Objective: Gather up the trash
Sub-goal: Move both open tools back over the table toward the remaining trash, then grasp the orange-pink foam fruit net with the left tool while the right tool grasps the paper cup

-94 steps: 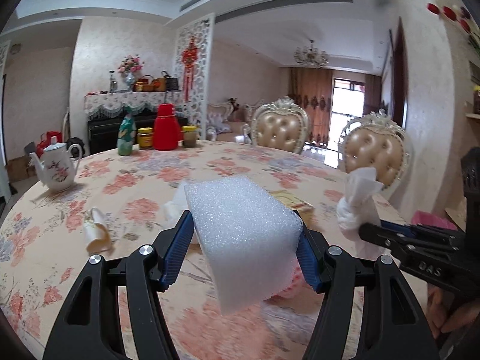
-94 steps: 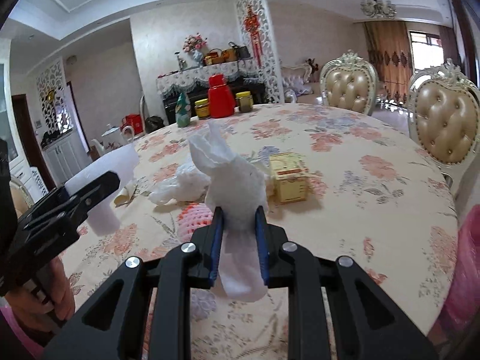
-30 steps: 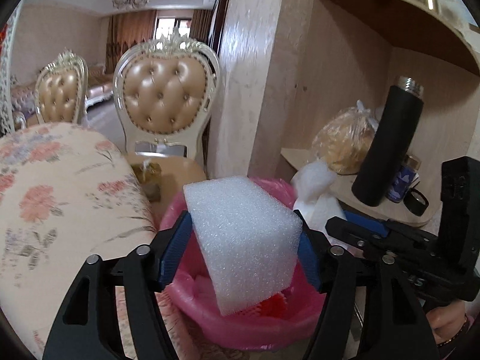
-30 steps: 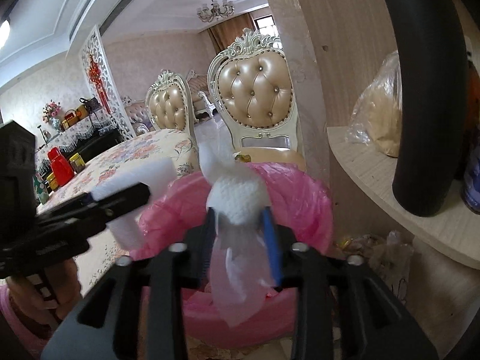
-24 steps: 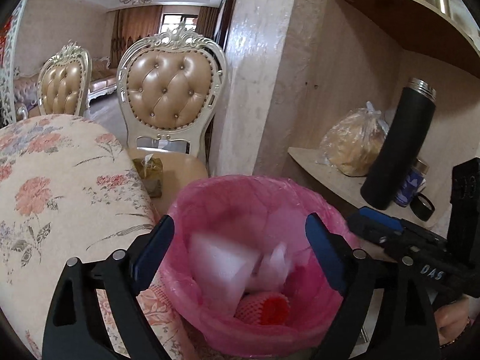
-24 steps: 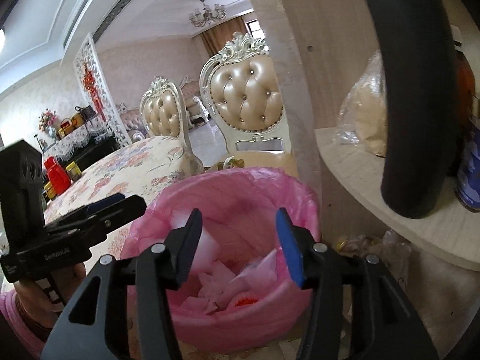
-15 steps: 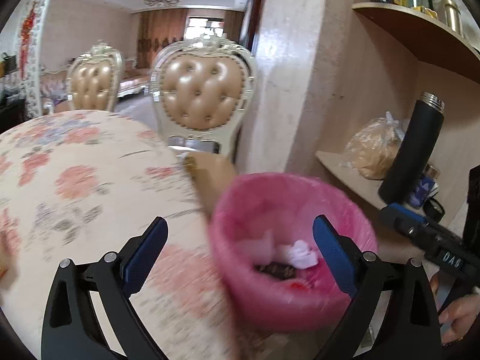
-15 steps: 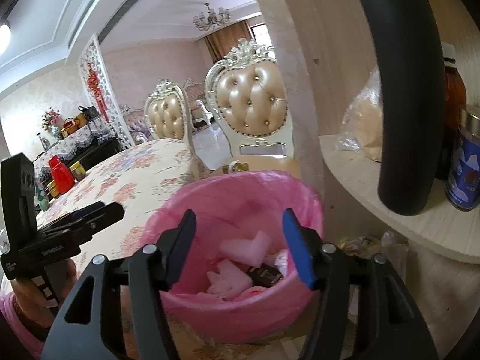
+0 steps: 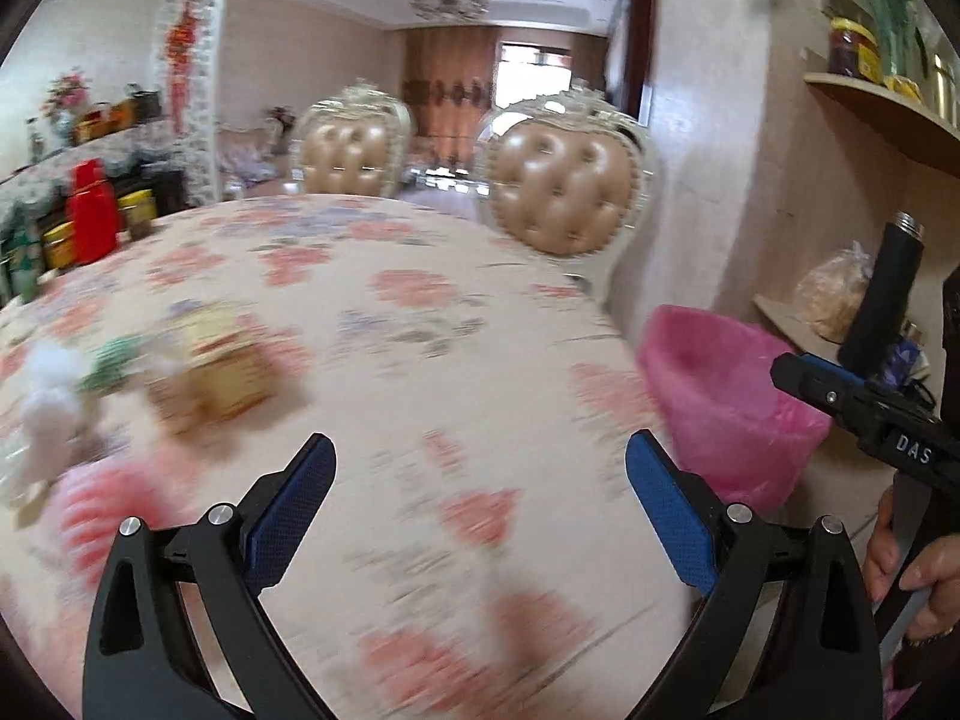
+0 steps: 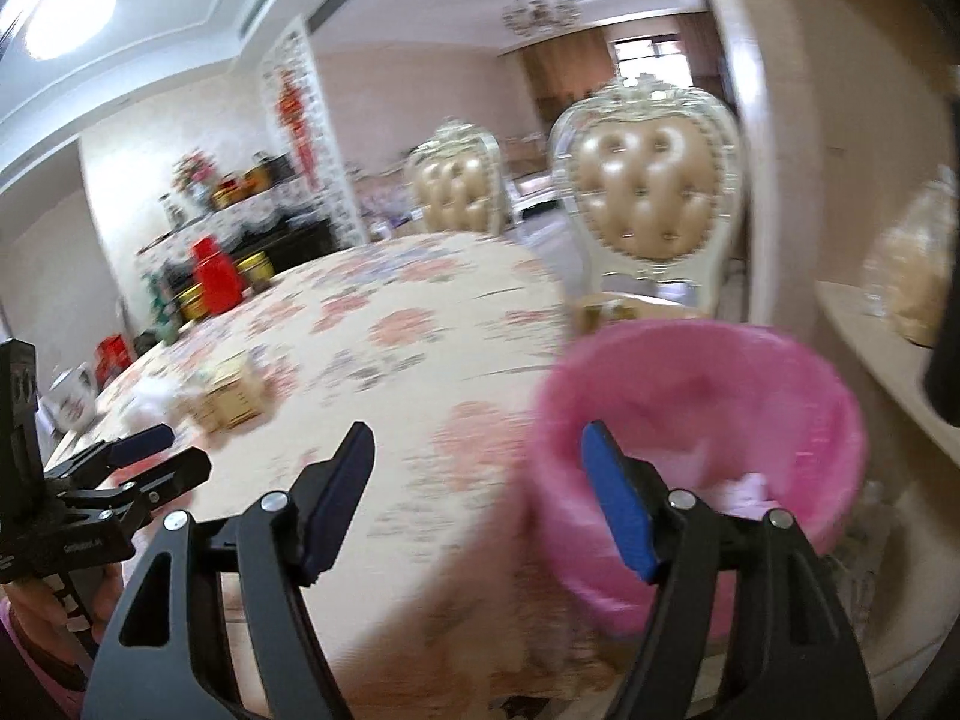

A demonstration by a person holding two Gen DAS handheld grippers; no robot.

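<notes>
Left wrist view: round desk [image 9: 420,324] under a floral cloth fills most of the frame, heavily blurred. Two tufted chairs [image 9: 567,198] stand at the desk's far edge. Pink-lined trash bin [image 9: 720,396] sits just off the desk's right edge, below a wall shelf [image 9: 780,312] carrying a black flask [image 9: 882,294]. In the right wrist view the bin [image 10: 708,396] shows pale scraps inside (too smeared to name). On the desk's left part lie a yellowish box [image 9: 219,366], white crumpled paper [image 9: 48,396] and something pink-red [image 9: 108,498] nearer the camera. A red jug [image 9: 93,219] and jars stand at the desk's far left rim. Left gripper [image 9: 480,498] hangs over the desk, jaws spread wide, nothing between them. Right gripper [image 10: 480,498] is beside the bin at the desk's right edge, jaws opening, empty.
</notes>
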